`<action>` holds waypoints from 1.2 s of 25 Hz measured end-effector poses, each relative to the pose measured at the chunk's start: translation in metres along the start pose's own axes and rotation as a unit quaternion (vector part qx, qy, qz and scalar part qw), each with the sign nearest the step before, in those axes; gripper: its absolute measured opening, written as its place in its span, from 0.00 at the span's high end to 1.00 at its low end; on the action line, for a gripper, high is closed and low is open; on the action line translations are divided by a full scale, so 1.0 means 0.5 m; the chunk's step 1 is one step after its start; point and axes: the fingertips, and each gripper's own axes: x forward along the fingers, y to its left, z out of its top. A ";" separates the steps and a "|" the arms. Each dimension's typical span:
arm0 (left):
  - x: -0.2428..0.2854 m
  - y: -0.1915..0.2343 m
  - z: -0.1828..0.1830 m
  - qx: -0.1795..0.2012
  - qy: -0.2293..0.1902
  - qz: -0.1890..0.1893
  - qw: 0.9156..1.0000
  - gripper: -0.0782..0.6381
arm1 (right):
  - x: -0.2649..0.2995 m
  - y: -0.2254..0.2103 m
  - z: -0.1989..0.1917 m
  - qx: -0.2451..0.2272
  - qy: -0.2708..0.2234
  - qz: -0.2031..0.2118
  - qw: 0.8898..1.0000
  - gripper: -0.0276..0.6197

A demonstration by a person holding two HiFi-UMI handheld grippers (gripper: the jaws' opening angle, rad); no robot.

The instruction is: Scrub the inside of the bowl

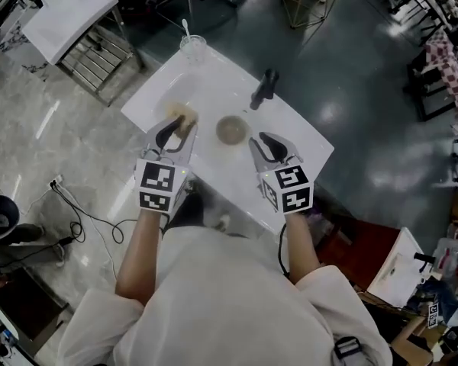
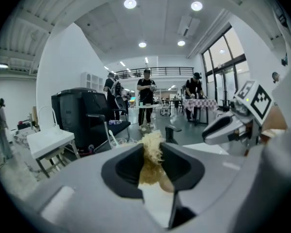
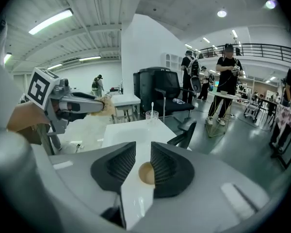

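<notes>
Jaws: L gripper (image 1: pixel 179 130) on scrubber (image 2: pixel 152 142); R gripper (image 1: pixel 272 145) apart.

I see the bowl (image 1: pixel 231 130): small, round, brownish, upright on the white counter (image 1: pixel 214 82). The tan fibrous scrubber (image 1: pixel 181 113) is pinched in the left gripper's (image 1: pixel 179 130) fingers, just left of the bowl, not touching it.

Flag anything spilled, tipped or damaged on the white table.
Nothing stands out. The bowl sits upright on the white table, the glass stands at its far corner, no spill shows, and the left claw grips the fibrous scrubber.
</notes>
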 end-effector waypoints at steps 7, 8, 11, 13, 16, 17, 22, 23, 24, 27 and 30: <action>0.075 0.069 -0.076 -0.028 0.034 -0.013 0.999 0.74 | 0.157 -0.001 -0.070 -0.023 0.083 0.021 0.996 0.75; 0.083 0.078 -0.087 -0.033 0.040 -0.015 0.999 0.74 | 0.176 0.000 -0.082 -0.025 0.096 0.024 0.995 0.74; 0.110 0.104 -0.128 -0.044 0.057 -0.021 0.997 0.74 | 0.242 0.003 -0.124 -0.031 0.137 0.034 0.990 0.73; 0.129 0.121 -0.157 -0.050 0.067 -0.025 0.996 0.74 | 0.288 0.006 -0.157 -0.040 0.166 0.040 0.984 0.72; 0.152 0.141 -0.195 -0.063 0.081 -0.028 0.994 0.74 | 0.347 0.013 -0.214 -0.064 0.207 0.054 0.975 0.66; 0.158 0.145 -0.205 -0.066 0.086 -0.029 0.994 0.74 | 0.362 0.016 -0.235 -0.068 0.221 0.059 0.971 0.65; 0.189 0.160 -0.232 -0.064 0.101 -0.047 0.992 0.74 | 0.429 0.021 -0.304 -0.093 0.270 0.065 0.956 0.62; 0.194 0.164 -0.237 -0.063 0.104 -0.049 0.991 0.74 | 0.442 0.020 -0.315 -0.098 0.277 0.063 0.954 0.62; 0.198 0.169 -0.243 -0.063 0.106 -0.050 0.991 0.74 | 0.454 0.019 -0.326 -0.100 0.285 0.062 0.951 0.62; 0.207 0.179 -0.257 -0.066 0.114 -0.052 0.990 0.74 | 0.482 0.017 -0.363 -0.106 0.314 0.064 0.941 0.61; 0.211 0.185 -0.269 -0.069 0.122 -0.053 0.989 0.74 | 0.503 0.017 -0.397 -0.122 0.340 0.073 0.930 0.60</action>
